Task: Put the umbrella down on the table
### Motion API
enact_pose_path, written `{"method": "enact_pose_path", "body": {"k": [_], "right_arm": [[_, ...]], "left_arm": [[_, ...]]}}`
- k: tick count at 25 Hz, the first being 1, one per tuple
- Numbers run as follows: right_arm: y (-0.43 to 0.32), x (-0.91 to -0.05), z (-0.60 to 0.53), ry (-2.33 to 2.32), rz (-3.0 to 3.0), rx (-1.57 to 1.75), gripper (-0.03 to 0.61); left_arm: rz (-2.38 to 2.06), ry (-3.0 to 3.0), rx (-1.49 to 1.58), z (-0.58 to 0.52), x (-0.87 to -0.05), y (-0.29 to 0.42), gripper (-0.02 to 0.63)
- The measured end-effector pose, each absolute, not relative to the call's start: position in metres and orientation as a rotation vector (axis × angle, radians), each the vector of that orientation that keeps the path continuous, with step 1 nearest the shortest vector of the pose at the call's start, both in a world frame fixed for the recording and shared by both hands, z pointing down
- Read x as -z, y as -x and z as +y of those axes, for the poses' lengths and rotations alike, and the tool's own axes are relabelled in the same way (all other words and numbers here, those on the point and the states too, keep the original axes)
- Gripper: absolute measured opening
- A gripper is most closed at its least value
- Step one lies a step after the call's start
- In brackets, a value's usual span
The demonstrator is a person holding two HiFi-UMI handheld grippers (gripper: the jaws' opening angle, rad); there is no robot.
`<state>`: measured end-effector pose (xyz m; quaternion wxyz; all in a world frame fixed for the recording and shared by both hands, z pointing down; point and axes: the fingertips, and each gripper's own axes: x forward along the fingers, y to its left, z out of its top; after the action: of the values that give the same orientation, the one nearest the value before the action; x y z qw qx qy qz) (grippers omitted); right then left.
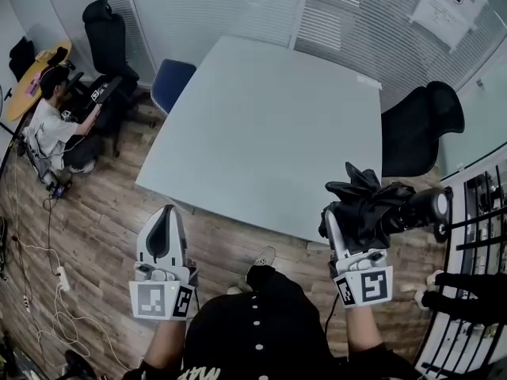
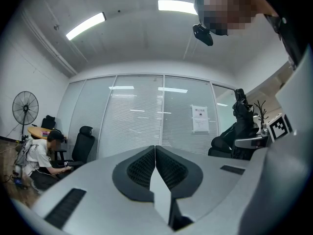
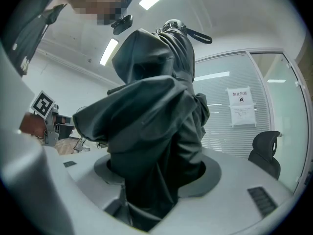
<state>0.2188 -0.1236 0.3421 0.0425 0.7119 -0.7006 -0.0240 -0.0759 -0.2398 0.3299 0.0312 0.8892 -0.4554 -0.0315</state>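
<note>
Head view alone: table [image 1: 261, 117] left of umbrella [image 1: 372, 208].

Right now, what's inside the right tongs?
A folded black umbrella sits clamped in the right tongs, with its handle end sticking out sideways. The fabric fills the gap between the jaws, so the gripping faces and the contact itself are hidden.

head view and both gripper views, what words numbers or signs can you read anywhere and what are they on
"禁止拍照", as best it reads: heading of the paper notice taped to the glass wall. The smaller print under it is too small to read.
White print on the person's black top: cut off by the frame edge, unreadable.
Square markers on both gripper cubes: black-and-white patterns only, no words.
No other text is readable.
</note>
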Motion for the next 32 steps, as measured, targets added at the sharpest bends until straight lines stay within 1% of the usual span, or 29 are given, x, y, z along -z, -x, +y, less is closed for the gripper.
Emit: {"method": "enact_pose_path", "body": {"k": [3, 12, 20, 26, 32], "right_arm": [[-0.236, -0.343, -0.153, -2.174, -2.138, 0.059, 0.279], [-0.242, -0.340, -0.161, -2.174, -2.139, 0.127, 0.279], [-0.284, -0.337, -0.210, -2.132, -2.181, 0.127, 0.279], [-0.274, -0.344, -0.239, -2.103, -2.193, 0.095, 0.279], [-0.265, -0.345, -0.262, -2.150, -2.105, 0.100, 0.279]], "left_arm": [[-1.393, -2.733, 0.085, -0.270, -0.332, 0.056, 0.017], [-1.393, -2.756, 0.138, -0.279, -0.331, 0.048, 0.017], [-1.420, -2.740, 0.146, -0.317, -0.326, 0.000, 0.017], [-1.425, -2.725, 0.120, -0.336, -0.334, 0.008, 0.017], [-1.296, -2.774, 0.110, -0.378, -0.338, 0.004, 0.017]]}}
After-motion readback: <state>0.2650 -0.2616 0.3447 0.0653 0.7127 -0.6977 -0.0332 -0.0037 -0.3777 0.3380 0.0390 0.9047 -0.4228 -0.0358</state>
